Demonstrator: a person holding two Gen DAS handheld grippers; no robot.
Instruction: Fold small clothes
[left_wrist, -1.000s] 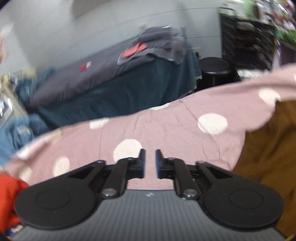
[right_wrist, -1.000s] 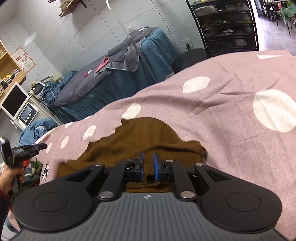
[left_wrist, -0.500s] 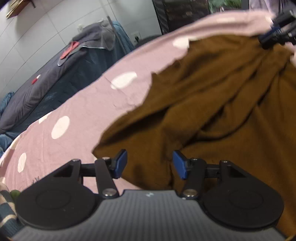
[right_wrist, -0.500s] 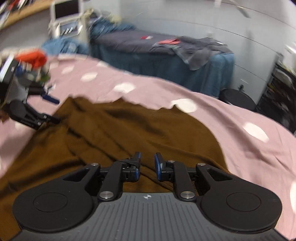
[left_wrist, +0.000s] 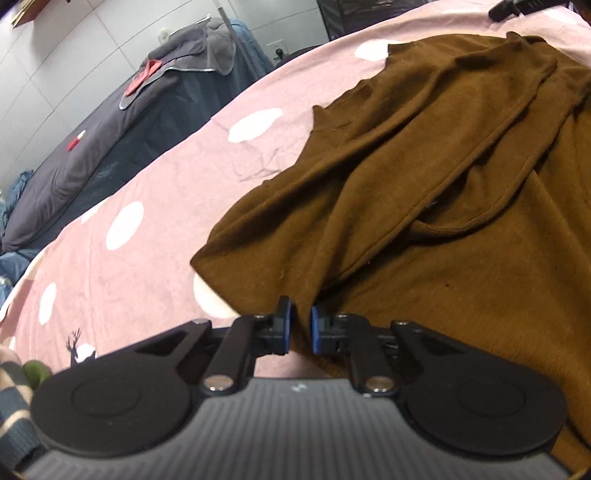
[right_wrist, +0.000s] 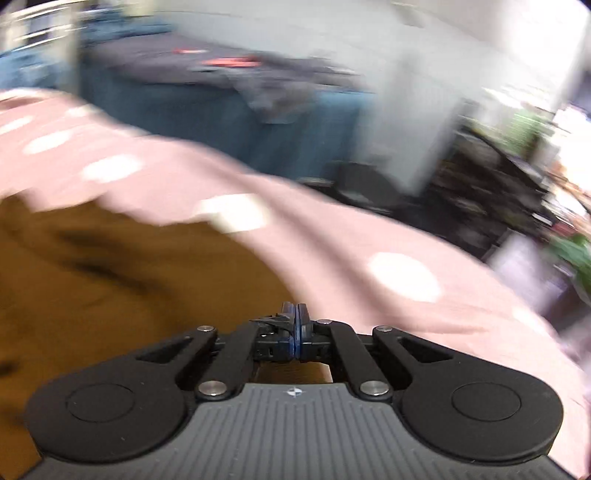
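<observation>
A brown knit garment (left_wrist: 424, 192) lies rumpled on a pink bedspread with white dots (left_wrist: 147, 206). My left gripper (left_wrist: 298, 328) is at the garment's near left edge, its blue pads pinched on a fold of the brown cloth. In the blurred right wrist view the garment (right_wrist: 110, 288) lies left of my right gripper (right_wrist: 295, 325), whose pads are pressed together at the garment's right edge; nothing shows between them. The right gripper's tip also shows at the top right of the left wrist view (left_wrist: 517, 5).
A second bed with dark grey and blue covers (left_wrist: 110, 122) stands beyond the pink one, with a red item (left_wrist: 142, 77) on it. A striped cloth (left_wrist: 13, 402) lies at the lower left. A dark shelf unit (right_wrist: 498, 192) stands at the right.
My left gripper closed from wide open onto the garment's edge. My right gripper closed fully and swung right along the garment's edge, with strong blur.
</observation>
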